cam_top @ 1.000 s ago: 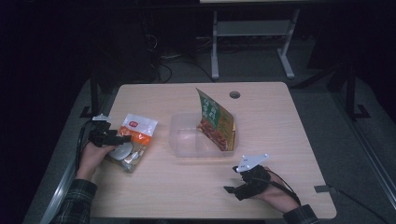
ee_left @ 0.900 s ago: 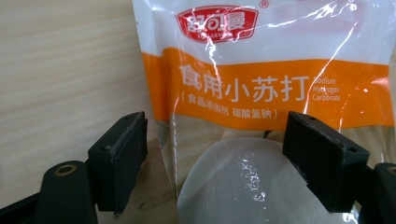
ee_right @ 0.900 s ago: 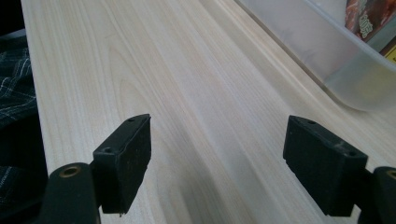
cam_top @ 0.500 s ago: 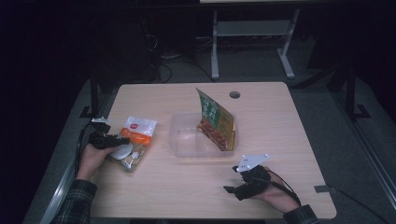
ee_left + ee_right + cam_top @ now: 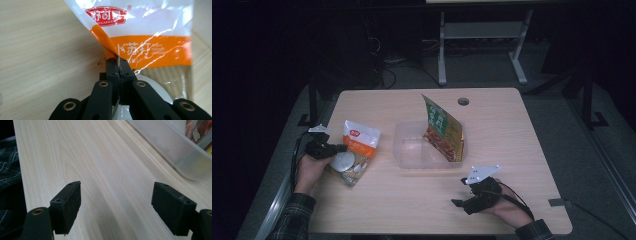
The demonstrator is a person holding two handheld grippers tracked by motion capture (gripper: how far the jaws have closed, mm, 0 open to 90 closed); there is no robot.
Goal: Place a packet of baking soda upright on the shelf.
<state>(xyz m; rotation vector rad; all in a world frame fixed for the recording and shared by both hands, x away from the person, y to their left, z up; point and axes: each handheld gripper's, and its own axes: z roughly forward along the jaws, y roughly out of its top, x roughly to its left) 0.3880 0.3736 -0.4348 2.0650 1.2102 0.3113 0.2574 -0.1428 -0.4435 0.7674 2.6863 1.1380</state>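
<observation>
A white and orange snack bag (image 5: 356, 150) with red lettering lies at the table's left side. My left gripper (image 5: 338, 148) is shut on the bag's edge; in the left gripper view the jaws pinch the bag (image 5: 150, 37) at its crinkled seam, my left gripper (image 5: 120, 72) low in the middle. A clear plastic tub (image 5: 414, 150) stands mid-table with a green and orange packet (image 5: 443, 130) leaning upright in its right end. My right gripper (image 5: 459, 202) rests open near the front right edge, nothing between its jaws, and my right gripper (image 5: 116, 202) looks along bare wood toward the tub (image 5: 172, 147).
The wooden table (image 5: 422, 200) has a cable hole (image 5: 463, 101) at the back. A metal stand (image 5: 482, 40) is on the floor beyond the table. A plaid sleeve (image 5: 8, 172) shows at the left of the right gripper view.
My left gripper has pulled the snack bag slightly toward the table's left and front. The right gripper has stayed put.
</observation>
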